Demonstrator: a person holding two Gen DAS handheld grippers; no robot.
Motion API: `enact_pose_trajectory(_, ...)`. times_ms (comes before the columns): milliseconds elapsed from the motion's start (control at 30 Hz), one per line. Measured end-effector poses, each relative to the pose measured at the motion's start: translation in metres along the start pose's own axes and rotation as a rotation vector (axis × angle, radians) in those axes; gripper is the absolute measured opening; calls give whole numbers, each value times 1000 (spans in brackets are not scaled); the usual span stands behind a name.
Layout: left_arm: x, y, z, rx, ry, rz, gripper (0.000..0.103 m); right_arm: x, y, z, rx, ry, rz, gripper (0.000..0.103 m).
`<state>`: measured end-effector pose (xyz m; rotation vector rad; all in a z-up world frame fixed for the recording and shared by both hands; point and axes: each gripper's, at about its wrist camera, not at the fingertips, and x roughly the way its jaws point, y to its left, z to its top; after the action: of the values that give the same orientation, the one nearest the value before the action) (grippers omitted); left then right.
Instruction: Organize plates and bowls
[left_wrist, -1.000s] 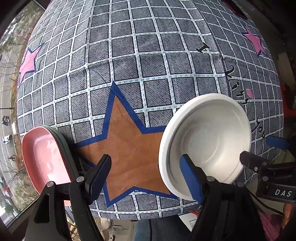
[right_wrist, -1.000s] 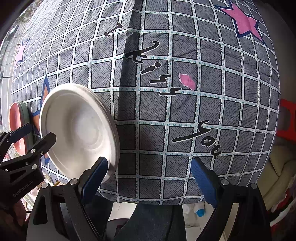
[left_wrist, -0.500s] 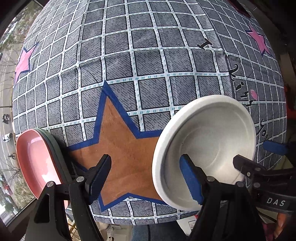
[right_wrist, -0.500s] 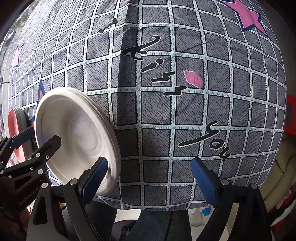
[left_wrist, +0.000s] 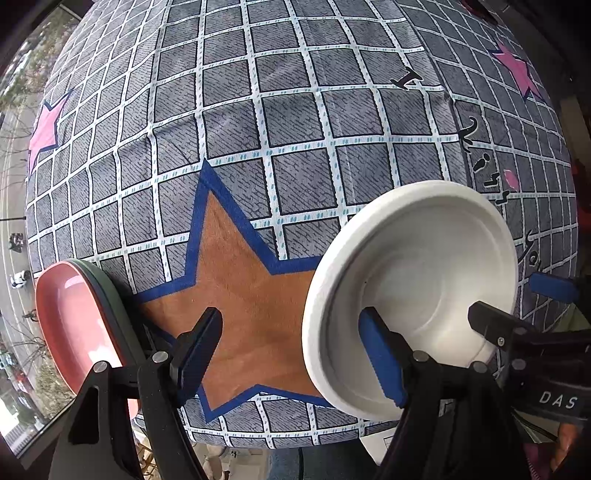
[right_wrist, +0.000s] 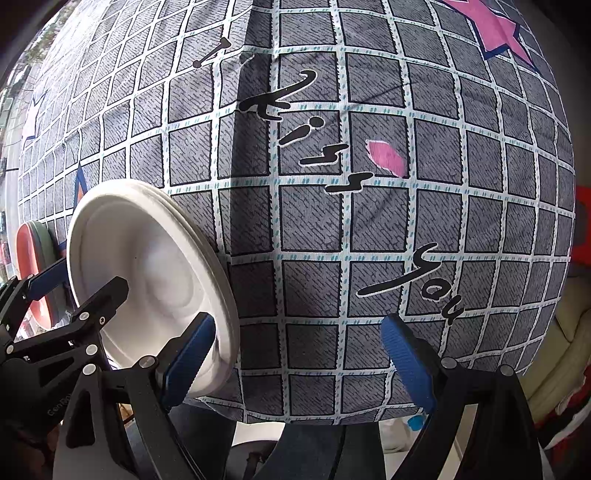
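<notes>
Both claws — left gripper (left_wrist: 291, 354) and right gripper (right_wrist: 299, 358) — hang spread apart, empty, flanking the round white paper bowl (left_wrist: 410, 299) on the grey checked cloth (left_wrist: 295, 129).

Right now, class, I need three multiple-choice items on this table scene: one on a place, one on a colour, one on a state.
1. Where does the white bowl stack sit?
A. right of the brown star
B. on a pink star
C. inside the red plate

2. What colour borders the brown star?
A. white
B. blue
C. pink

3. How are the right hand-held gripper jaws?
A. shut on the stack
B. shut empty
C. open

Key: 1 A, the stack overlaps the star's right arm. 2 B, a blue band outlines it. 3 C, a wide gap shows cloth between the pads.
</notes>
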<state>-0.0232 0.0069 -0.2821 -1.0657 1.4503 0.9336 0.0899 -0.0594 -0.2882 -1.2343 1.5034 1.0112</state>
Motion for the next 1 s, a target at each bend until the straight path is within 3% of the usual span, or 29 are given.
enact_pose_trajectory(567,33,20,3,-46,26,-32,80,28,23,1,-12,19,-3,92)
enact_pose_trajectory(667,39,26,2,-47,21,-39,81,36,21,-1,3,19,-6,102)
enact_pose_trajectory(1000,42,27,-1,-45,15,-36,82,40,2,-7,2,8,22,103)
